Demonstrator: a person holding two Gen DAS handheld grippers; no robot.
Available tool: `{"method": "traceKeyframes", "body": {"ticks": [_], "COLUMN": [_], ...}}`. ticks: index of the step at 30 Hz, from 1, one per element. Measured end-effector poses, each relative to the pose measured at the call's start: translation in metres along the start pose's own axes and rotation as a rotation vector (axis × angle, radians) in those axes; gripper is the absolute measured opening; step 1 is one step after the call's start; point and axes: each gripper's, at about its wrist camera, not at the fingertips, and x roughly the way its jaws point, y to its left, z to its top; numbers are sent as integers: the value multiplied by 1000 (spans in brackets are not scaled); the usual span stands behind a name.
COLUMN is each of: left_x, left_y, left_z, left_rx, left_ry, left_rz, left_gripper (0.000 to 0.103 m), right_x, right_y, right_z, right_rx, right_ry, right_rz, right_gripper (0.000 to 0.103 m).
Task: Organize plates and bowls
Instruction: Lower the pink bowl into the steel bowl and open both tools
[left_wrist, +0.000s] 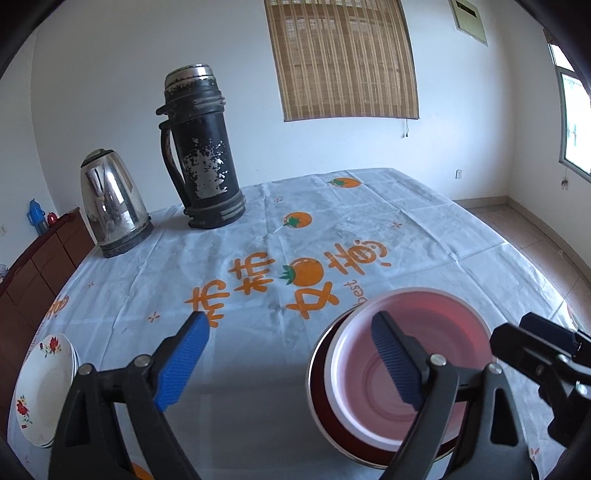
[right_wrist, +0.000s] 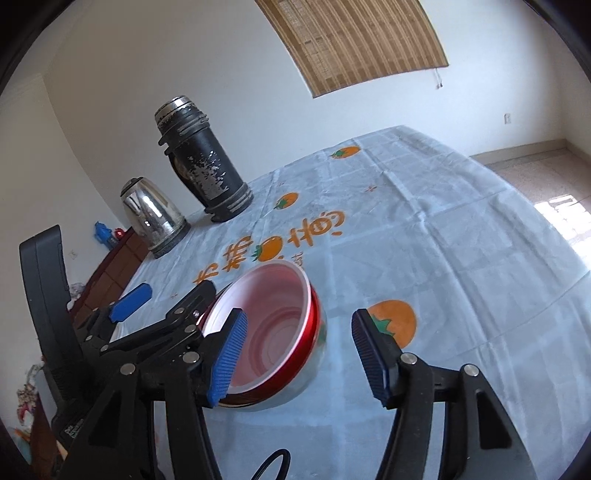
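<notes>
A pink plastic bowl (left_wrist: 443, 325) sits nested inside a red-rimmed steel bowl (left_wrist: 320, 373) on the tablecloth, low in both views. My left gripper (left_wrist: 291, 360) is open wide: its right pad hangs over the pink bowl's inside, its left pad stands clear of the bowls, and neither presses on anything. My right gripper (right_wrist: 299, 360) is open too. It straddles the near right wall of the steel bowl (right_wrist: 314, 354) without touching the pink bowl (right_wrist: 280, 314). A stack of white flowered plates (left_wrist: 44, 384) lies at the table's left edge.
A tall black thermos (left_wrist: 201, 147) and a steel kettle (left_wrist: 112, 203) stand at the back left of the table (left_wrist: 424, 229). A dark wooden cabinet (left_wrist: 33, 273) runs beside the left edge. Tiled floor (left_wrist: 524, 229) lies beyond the right edge.
</notes>
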Motion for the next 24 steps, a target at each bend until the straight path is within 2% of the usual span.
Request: {"method": "traceKeyframes", "body": {"ticks": [2,8,12,24], "left_x": [-2,-10,-17,-40], "left_y": [2,10,20,51], "left_z": [-1,-6,-11,-28], "left_rx": [-5,-22,-51,-118], "left_ry": [-4,-13,-15,-13], "left_rz": [1,12,19,35], "left_gripper": [92,96,97,98], "right_x": [-6,-11,-14,-13], "right_y": [2,2,5,3], "right_z": [0,0,-3,-11], "right_rx": [-23,-32,-50,-59], "right_ry": [-39,-86,-127,-137], "right_rz": [-39,-35,-66,-80], "right_gripper": [61,62,61,61]}}
